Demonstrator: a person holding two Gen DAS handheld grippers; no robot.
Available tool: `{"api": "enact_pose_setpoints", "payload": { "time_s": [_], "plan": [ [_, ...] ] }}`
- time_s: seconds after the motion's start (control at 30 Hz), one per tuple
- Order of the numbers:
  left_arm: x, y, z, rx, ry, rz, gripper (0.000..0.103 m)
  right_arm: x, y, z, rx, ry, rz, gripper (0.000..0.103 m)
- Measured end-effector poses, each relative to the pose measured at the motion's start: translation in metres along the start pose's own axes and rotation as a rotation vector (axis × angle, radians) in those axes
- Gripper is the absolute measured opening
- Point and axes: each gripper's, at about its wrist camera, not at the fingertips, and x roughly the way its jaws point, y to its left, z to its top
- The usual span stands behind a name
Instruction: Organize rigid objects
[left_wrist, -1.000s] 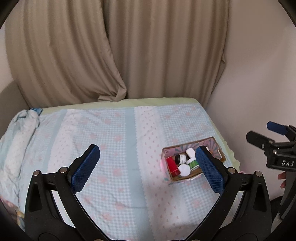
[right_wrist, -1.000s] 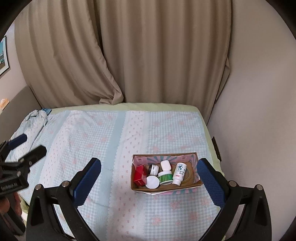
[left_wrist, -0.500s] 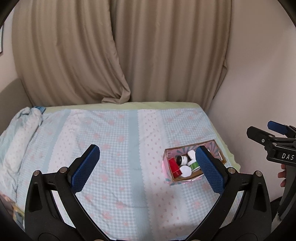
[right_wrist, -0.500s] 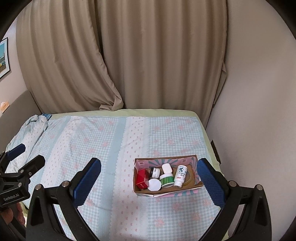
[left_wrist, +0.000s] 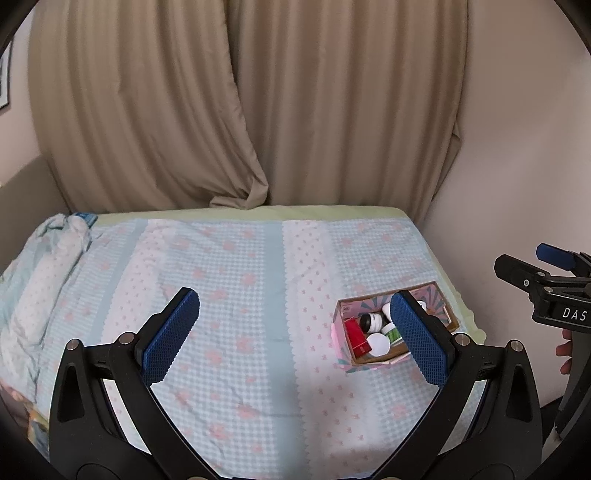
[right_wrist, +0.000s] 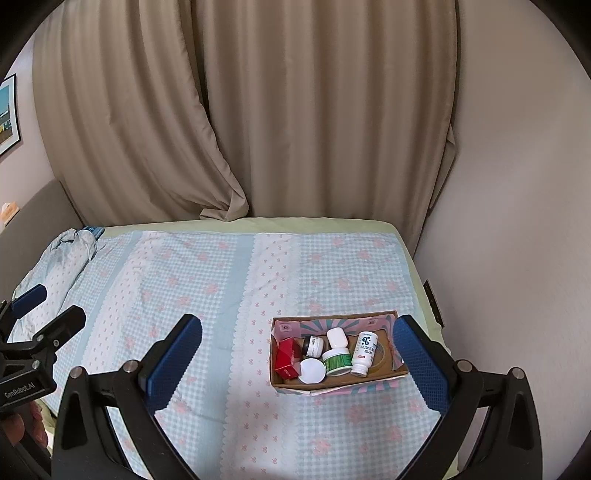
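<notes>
**Jars and bottles sit gathered in a box on the bed**

A checked bed (right_wrist: 207, 280) carries one cardboard box (right_wrist: 332, 386) near its right edge, holding a white bottle (right_wrist: 364, 352), green jar (right_wrist: 337, 362), red box (right_wrist: 287, 357) and small pots. The left claw (left_wrist: 295, 328) and right claw (right_wrist: 297, 354) both hover wide apart, holding nothing. The scene fits either sorted items or ones awaiting removal.

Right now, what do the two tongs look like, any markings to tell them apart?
Both are matte black frames with silver pivot bolts and blue, finely textured pads. The left tongs show white "GenRobot.AI" lettering on the body in the right wrist view. The right tongs show white letters "DAS" at the frame edge in the left wrist view. No cables or sleeves visible.
</notes>
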Motion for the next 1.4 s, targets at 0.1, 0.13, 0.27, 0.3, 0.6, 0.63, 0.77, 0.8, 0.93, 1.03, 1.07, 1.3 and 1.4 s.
{"api": "enact_pose_setpoints", "payload": {
  "time_s": [0.1, 0.13, 0.27, 0.3, 0.6, 0.63, 0.77, 0.8, 0.93, 1.03, 1.07, 1.3, 1.4],
  "plan": [
    [-0.0007, -0.0001, -0.0003, 0.001, -0.001, 0.003, 0.103, 0.0009, 0.0008, 0.0002, -0.001, 0.000, 0.002, 0.103],
    [-0.0006, 0.0005, -0.0005, 0.002, -0.001, 0.005, 0.103, 0.0009, 0.0008, 0.0001, -0.001, 0.000, 0.003, 0.103],
    [0.0000, 0.0016, -0.0008, 0.003, -0.003, 0.006, 0.103, 0.0012, 0.0016, 0.0004, 0.000, 0.000, 0.005, 0.103],
    [-0.0001, 0.0025, -0.0009, 0.003, -0.002, 0.005, 0.103, 0.0012, 0.0016, 0.0006, 0.001, -0.001, 0.005, 0.103],
    [0.0010, 0.0023, -0.0016, 0.008, -0.003, 0.009, 0.103, 0.0025, 0.0001, 0.0005, -0.003, -0.001, 0.010, 0.103],
    [0.0018, 0.0027, -0.0017, 0.011, -0.003, 0.009, 0.103, 0.0028, 0.0007, 0.0008, -0.003, -0.001, 0.010, 0.103],
    [0.0020, 0.0033, -0.0019, 0.018, -0.007, 0.007, 0.103, 0.0039, 0.0010, 0.0015, -0.004, -0.004, 0.012, 0.103],
    [0.0011, 0.0030, -0.0020, 0.018, -0.008, 0.007, 0.103, 0.0039, 0.0012, 0.0015, -0.003, -0.004, 0.012, 0.103],
    [0.0007, 0.0031, -0.0012, 0.027, -0.011, 0.002, 0.103, 0.0050, 0.0023, 0.0028, 0.001, -0.004, 0.011, 0.103],
    [0.0006, 0.0019, -0.0006, 0.037, -0.013, 0.004, 0.103, 0.0048, 0.0022, 0.0032, 0.002, -0.005, 0.014, 0.103],
    [0.0009, 0.0018, 0.0000, 0.040, -0.013, 0.005, 0.103, 0.0050, 0.0023, 0.0037, 0.002, -0.006, 0.013, 0.103],
    [-0.0015, 0.0018, 0.0019, 0.040, -0.020, -0.007, 0.103, 0.0050, 0.0029, 0.0031, 0.005, -0.012, 0.006, 0.103],
    [-0.0025, 0.0018, 0.0030, 0.046, -0.026, -0.006, 0.103, 0.0049, 0.0031, 0.0029, 0.006, -0.012, 0.006, 0.103]
  ]
}}
